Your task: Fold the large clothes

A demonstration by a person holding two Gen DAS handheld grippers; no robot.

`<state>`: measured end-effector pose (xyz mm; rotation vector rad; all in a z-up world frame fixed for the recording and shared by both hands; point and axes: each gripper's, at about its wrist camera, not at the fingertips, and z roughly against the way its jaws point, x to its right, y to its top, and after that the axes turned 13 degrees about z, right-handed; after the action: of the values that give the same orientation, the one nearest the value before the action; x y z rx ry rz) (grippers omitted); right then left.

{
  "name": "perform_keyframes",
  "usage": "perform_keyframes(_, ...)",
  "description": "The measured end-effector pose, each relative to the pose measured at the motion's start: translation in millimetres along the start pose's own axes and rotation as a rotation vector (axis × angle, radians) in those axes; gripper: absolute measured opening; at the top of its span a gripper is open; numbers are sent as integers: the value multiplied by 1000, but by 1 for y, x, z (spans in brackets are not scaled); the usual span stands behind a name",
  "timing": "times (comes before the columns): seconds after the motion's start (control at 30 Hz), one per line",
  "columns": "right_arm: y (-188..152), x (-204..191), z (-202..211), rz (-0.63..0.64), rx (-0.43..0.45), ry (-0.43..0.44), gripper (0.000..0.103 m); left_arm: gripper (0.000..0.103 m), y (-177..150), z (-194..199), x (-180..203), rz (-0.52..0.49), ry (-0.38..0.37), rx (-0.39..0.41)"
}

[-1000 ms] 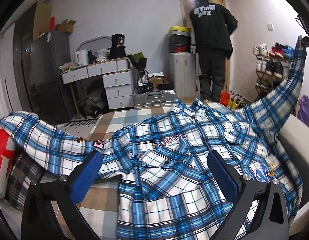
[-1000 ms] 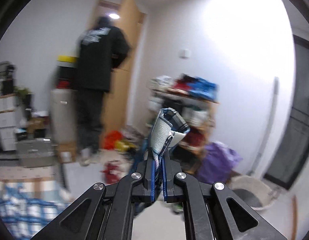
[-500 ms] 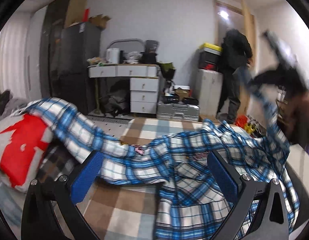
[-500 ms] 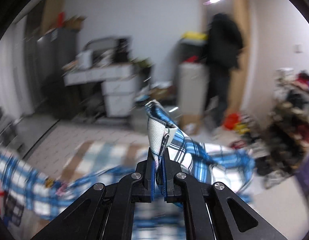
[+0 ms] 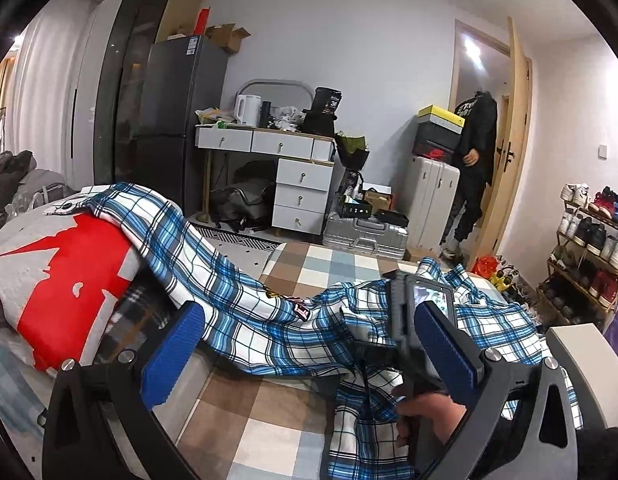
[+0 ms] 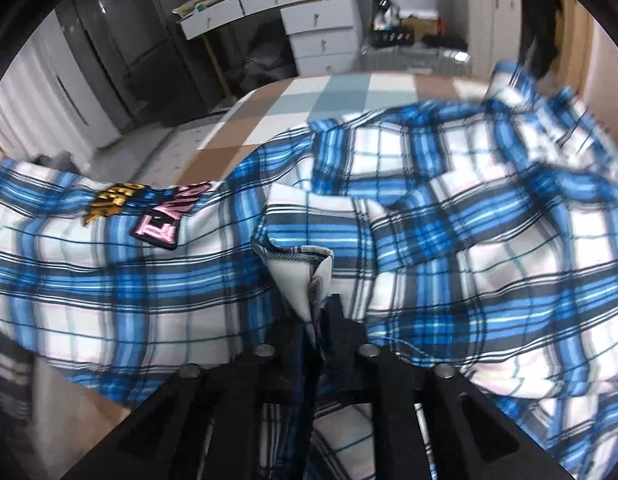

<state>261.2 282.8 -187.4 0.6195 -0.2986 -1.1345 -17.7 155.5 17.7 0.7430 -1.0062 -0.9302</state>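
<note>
Dim indoor light; doorway lamp (image 5: 471, 49) glares; right view motion-blurred; fisheye edges.

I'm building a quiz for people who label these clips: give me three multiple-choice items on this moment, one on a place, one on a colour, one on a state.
1. Where does the far sleeve of the blue-and-white plaid shirt lie?
A. over the grey-and-red pillow
B. on the shoe rack
C. inside a desk drawer

2. What colour are the left gripper's finger pads?
A. red
B. blue
C. green

3. How do the left gripper's jaws stand?
A. shut on the shirt
B. shut on nothing
C. wide apart, gripping nothing

Answers: 1 A, the sleeve drapes across the pillow's top in the left wrist view. 2 B, both pads show blue there. 3 C, the fingers stand well apart with the shirt lying beyond them.
</note>
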Motion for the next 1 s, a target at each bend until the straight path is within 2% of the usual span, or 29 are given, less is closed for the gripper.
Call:
perform_keyframes(0.03,-1,8,5,-27,3,117,62,102,0,0,0,-1,-1,0)
perform_keyframes(0.07,-1,13,12,-54,11,247,96,102,-1,0,0,1,-6,-2)
perform_keyframes(0.1,-3,16,19,-73,21,329,103,102,0,0,-1,3,-10,-2)
perform_keyframes(0.17,-8,29,38,-112,41,432,103,102,0,2,-1,4,-8,5)
perform_keyframes(0.23,-15,50,60,-155,74,497,103,102,1,1,-2,-1,-2,12)
perform_keyframes(0.33,-23,95,90,-217,128,481,103,102,-2,-1,-1,-10,8,13)
perform_keyframes(0.4,-33,132,101,-279,139,437,103,102,-4,-4,0,-20,17,9)
perform_keyframes(0.5,-52,195,98,-433,110,374,103,102,-8,-7,3,-38,36,9)
perform_keyframes(0.53,-63,218,96,-499,109,371,103,102,-9,-8,5,-45,40,11)
perform_keyframes(0.63,-92,257,76,-646,79,406,103,102,-12,-11,7,-58,55,13)
perform_keyframes(0.67,-98,258,72,-668,109,443,103,102,-13,-12,8,-65,59,10)
perform_keyframes(0.73,-103,255,75,-661,115,451,103,102,-14,-17,12,-85,36,-22)
perform_keyframes(0.8,-106,247,84,-636,91,410,103,102,-16,-23,14,-101,17,-53)
perform_keyframes(0.87,-106,234,106,-573,134,422,103,102,-17,-24,13,-106,7,-75)
perform_keyframes(1.0,-119,185,165,-428,249,470,103,102,-13,-21,9,-91,6,-78)
